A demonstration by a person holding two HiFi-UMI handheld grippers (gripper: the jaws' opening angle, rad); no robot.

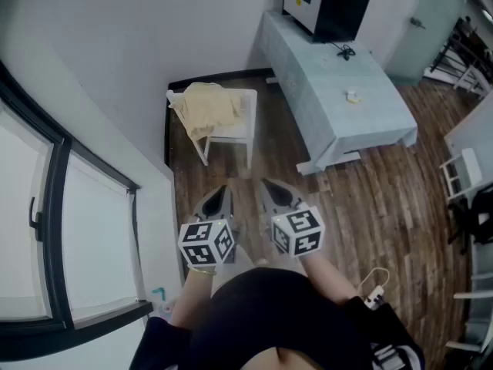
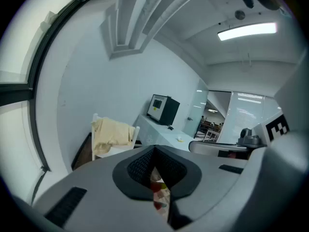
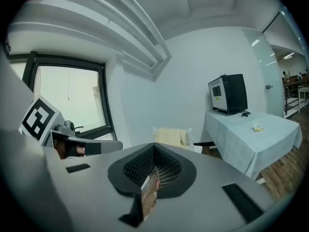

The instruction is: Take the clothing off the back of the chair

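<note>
Clothing, a pale yellow garment [image 1: 206, 108], lies draped over the back of the white chair [image 1: 233, 135] and spills down onto part of the seat. The chair stands by the wall, near one end of a long counter [image 1: 339, 110] under a pale cloth.

We hold both grippers low in front of us, side by side over the wooden floor [image 1: 370, 206] and well apart from the chair, both pointing toward it. The left gripper [image 1: 223, 189] has its fingers clenched together with nothing between them; in its own view only a thin slit of floor shows under the tips, and the garment hangs on the chair far ahead, to the left. The right gripper [image 1: 266, 183] is clenched in the same way and grasps nothing, with the chair ahead just above its tips. Each gripper carries its marker cube [image 1: 206, 243] close to our body.

On the counter, a black box-shaped appliance [image 1: 331, 6] sits at the far end. A small dark item [image 1: 345, 51] lies just in front of it, and a small yellowish object [image 1: 353, 96] lies farther along the cloth. A dark-framed window [image 1: 54, 206] runs along our left.
</note>
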